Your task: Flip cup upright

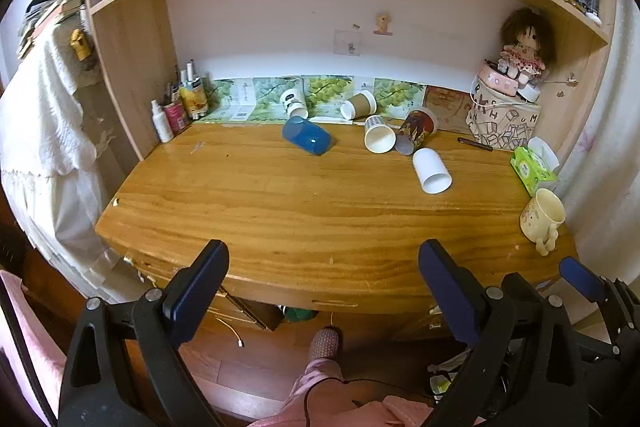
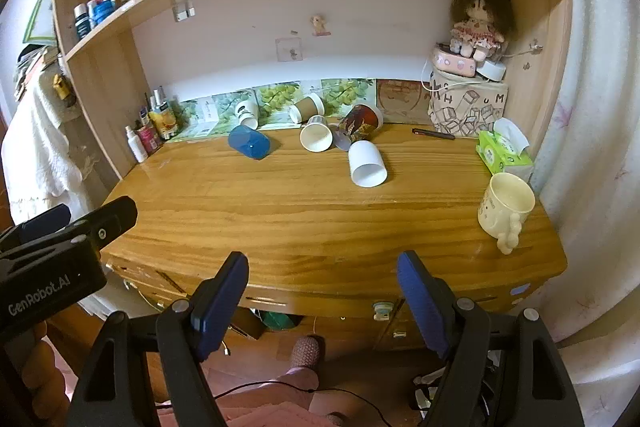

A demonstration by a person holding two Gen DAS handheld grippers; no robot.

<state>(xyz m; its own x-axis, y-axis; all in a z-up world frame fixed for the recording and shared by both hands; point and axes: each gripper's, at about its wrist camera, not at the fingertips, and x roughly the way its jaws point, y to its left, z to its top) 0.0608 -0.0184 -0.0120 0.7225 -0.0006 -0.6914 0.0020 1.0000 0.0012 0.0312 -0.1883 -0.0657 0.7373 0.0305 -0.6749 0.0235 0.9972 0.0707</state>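
Soft daylight is washing evenly over the glossy honey-coloured wooden surface (image 1: 304,211), glare is streaking its left edge, and fisheye distortion is bending the frames' dark corners.

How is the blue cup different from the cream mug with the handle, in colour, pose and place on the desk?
The blue cup lies on its side; the cream mug stands upright with its mouth open to the top. The blue cup is dark blue with no handle in view; the cream mug is pale with a bumpy handle. The blue cup is far back, left of the middle; the cream mug is near the right edge. Both rest on the wooden desk, and no gripper touches either.
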